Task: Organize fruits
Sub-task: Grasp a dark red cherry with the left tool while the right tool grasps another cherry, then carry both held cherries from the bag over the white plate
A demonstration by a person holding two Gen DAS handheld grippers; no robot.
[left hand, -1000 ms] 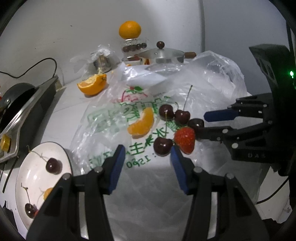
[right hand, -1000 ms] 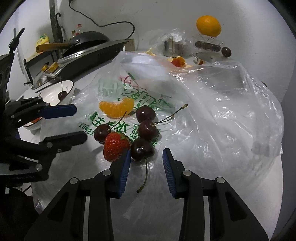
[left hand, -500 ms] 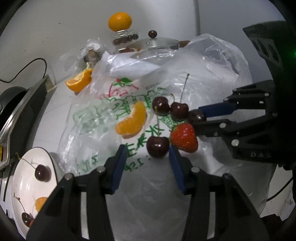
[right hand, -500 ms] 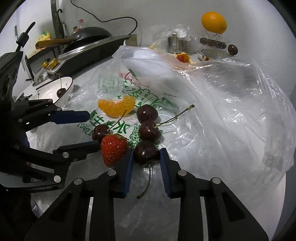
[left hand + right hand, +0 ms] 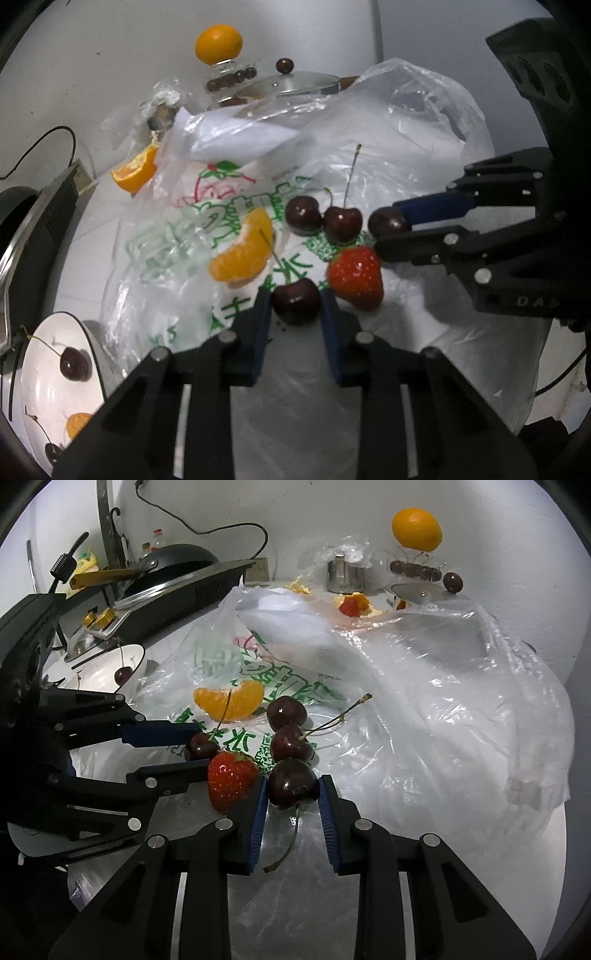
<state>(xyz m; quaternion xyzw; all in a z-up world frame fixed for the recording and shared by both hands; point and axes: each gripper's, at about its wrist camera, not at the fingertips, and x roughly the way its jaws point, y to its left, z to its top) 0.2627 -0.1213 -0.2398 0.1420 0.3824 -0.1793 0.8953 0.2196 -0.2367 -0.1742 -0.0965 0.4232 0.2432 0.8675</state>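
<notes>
Two grippers, each pinching a cherry on a plastic bag spread over the white table.

The left gripper has just closed its fingers onto a stemmed cherry, the strawberry at its 2 o'clock. The right gripper pinches another cherry. The plastic bag covers the table; a white bowl sits at 8 o'clock, a dark stove and white wall at 11.

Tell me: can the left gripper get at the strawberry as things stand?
Probably not yet. The left gripper has just been closing on a cherry, so its jaws are occupied, though the strawberry lies unobstructed right beside it.
</notes>
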